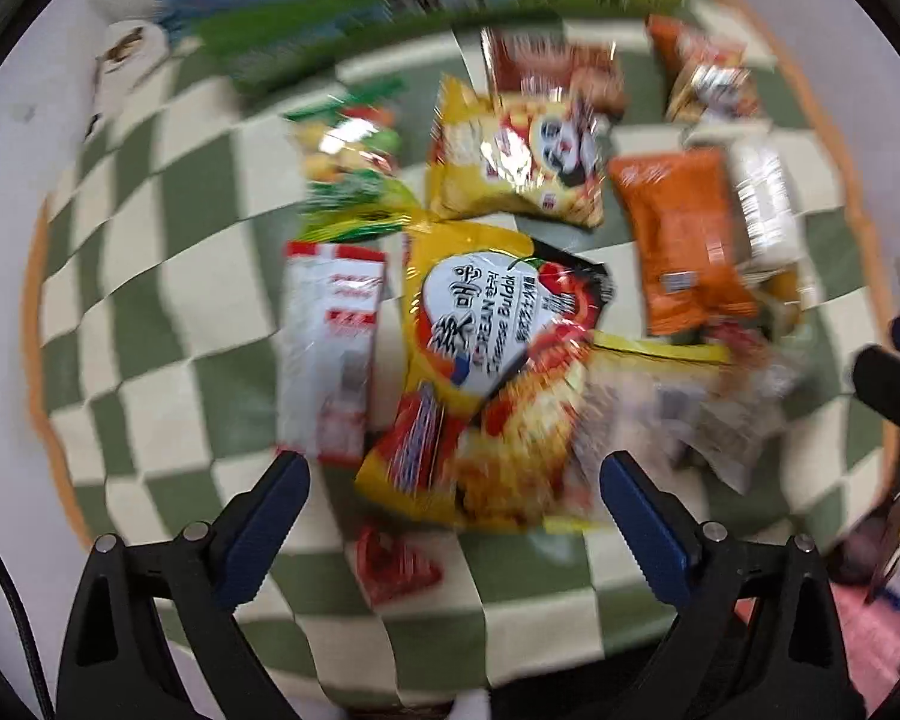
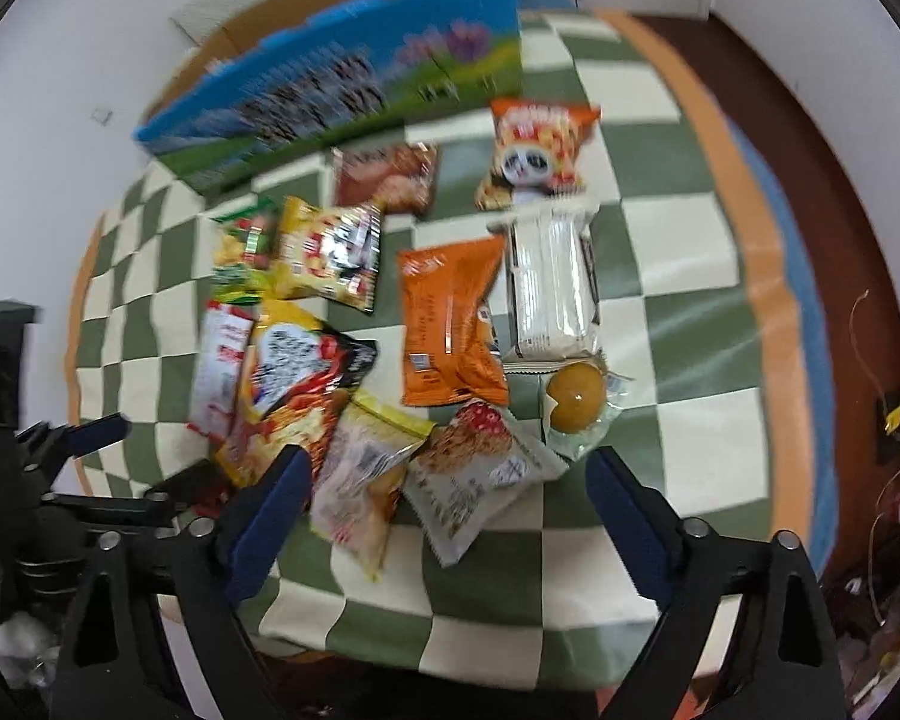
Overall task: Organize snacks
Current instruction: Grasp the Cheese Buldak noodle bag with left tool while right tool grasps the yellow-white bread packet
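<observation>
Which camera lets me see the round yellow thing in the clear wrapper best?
The right wrist view. There the round yellow snack lies in plain sight, just beyond the orange packet. In the left wrist view that spot is blurred and crowded, so I cannot pick it out.

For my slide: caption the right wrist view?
Open right claw above snack packets on a checkered cloth.

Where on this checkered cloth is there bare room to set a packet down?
Bare checks lie right of the white packet and the round yellow snack, out to the orange border. It is crowded from the big yellow noodle bag to the orange packet.
</observation>
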Demonstrator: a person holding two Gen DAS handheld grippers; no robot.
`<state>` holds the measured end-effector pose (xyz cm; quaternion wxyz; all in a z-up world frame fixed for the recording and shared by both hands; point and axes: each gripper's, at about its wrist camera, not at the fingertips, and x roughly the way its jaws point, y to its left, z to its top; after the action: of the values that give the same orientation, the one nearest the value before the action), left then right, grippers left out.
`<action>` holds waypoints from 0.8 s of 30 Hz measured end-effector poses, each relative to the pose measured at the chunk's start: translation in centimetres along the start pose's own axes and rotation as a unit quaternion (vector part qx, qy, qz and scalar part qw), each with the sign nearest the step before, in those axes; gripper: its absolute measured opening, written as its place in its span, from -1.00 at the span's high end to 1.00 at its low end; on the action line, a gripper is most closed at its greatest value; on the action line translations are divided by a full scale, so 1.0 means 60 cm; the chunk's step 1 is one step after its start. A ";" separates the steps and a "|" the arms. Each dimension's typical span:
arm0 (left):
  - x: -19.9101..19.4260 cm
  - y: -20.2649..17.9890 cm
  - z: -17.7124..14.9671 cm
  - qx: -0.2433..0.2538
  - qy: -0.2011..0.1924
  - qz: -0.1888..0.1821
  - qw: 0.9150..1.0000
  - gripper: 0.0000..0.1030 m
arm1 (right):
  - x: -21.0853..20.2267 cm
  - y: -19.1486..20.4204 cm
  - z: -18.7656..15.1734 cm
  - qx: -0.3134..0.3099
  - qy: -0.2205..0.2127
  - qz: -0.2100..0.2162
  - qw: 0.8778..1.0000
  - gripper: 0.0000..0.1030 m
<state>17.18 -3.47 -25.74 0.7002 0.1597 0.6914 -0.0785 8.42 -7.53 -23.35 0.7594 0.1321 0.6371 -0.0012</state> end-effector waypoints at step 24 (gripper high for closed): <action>0.138 0.135 -0.080 -0.203 0.079 -0.049 0.975 -0.59 | 0.125 0.081 -0.053 0.031 0.095 0.019 0.995 -0.75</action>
<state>15.61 6.64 -32.97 0.6562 -0.0140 0.7532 0.0420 7.61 -0.93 -30.15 0.6907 0.1670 0.7036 0.0059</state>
